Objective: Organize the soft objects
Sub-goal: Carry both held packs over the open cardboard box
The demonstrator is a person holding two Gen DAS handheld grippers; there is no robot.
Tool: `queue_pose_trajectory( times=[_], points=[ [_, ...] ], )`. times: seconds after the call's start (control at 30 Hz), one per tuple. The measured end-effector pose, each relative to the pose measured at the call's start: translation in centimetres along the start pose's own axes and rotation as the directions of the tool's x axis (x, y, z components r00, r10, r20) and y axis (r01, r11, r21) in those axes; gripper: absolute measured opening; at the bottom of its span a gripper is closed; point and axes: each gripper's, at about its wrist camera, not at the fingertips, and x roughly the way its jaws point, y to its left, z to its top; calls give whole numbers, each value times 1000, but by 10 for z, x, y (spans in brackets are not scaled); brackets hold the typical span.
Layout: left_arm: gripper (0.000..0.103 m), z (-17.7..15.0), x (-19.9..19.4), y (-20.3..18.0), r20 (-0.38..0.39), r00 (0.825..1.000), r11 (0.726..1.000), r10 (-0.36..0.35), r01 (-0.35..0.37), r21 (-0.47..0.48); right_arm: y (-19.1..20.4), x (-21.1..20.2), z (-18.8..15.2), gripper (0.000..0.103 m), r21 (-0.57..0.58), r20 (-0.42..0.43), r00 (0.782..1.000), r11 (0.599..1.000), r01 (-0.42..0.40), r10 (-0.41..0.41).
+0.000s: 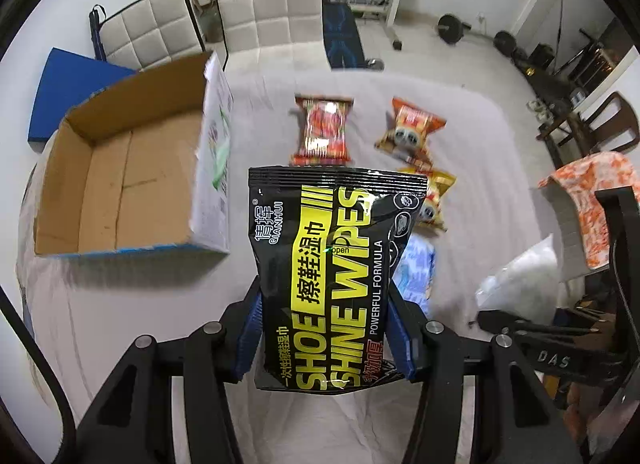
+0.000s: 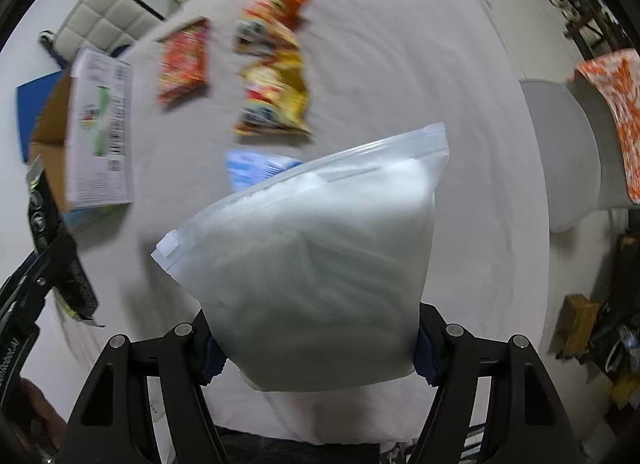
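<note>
Holding one wipes pack, one zip bag; three snack packets.

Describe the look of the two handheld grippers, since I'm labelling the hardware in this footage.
Both are matte black, angular frames with triangular cut-outs and round silver bolt heads at the linkage joints. The left gripper has jaws lined with bright blue ribbed pads; the right gripper has darker navy pads. Seen from the left wrist view, the right unit's side carries embossed letters "DAS". No cables or sleeves are visible.
</note>
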Motion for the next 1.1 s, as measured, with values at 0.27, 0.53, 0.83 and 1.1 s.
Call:
queue_pose_trajectory(
  times=[0.27,0.53,0.83,1.1],
  points=[
    [51,39,-39,55,61,994,995,-91,93,-27,112,-38,18,74,-83,88,992,993,-86,93],
    [51,91,-47,167,89,995,995,-45,53,-80,254,-45,68,74,-160,127,979,978,-136,157],
    [51,138,14,278,13,1000,991,2,-1,-133,396,16,148,74,-198,127,985,976,-88,114],
    [52,165,84,330,-112,985,975,-129,105,-197,449,91,200,74,-172,59,998,985,-27,37]
  ],
)
